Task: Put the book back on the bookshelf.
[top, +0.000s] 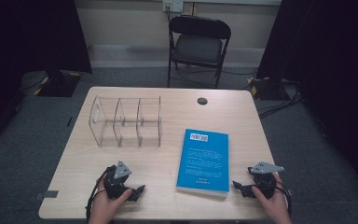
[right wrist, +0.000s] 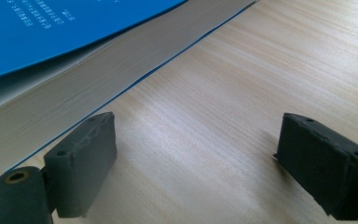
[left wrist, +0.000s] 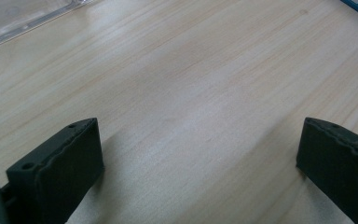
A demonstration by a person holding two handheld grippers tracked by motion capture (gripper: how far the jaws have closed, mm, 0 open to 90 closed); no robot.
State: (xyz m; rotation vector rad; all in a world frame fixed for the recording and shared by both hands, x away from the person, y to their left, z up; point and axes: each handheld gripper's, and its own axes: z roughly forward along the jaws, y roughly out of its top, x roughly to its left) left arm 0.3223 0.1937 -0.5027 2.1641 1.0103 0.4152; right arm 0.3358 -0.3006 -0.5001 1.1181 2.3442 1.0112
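A blue book (top: 203, 161) lies flat on the wooden table (top: 242, 116), back cover up, right of centre. A clear plastic organiser (top: 126, 122) with several compartments stands left of centre. My left gripper (top: 139, 192) rests near the table's front edge at the left, jaws wide open over bare wood (left wrist: 200, 154). My right gripper (top: 238, 187) rests at the front right, just right of the book's near corner, open with nothing between its jaws (right wrist: 196, 158). The book's page edge (right wrist: 98, 88) runs close past its left jaw. The organiser's clear edge (left wrist: 14, 23) lies far ahead of the left gripper.
A small dark round cap (top: 202, 101) sits in the table near its far edge. A black folding chair (top: 198, 44) stands behind the table. Black curtains hang at both sides, and cables lie on the carpet at the right.
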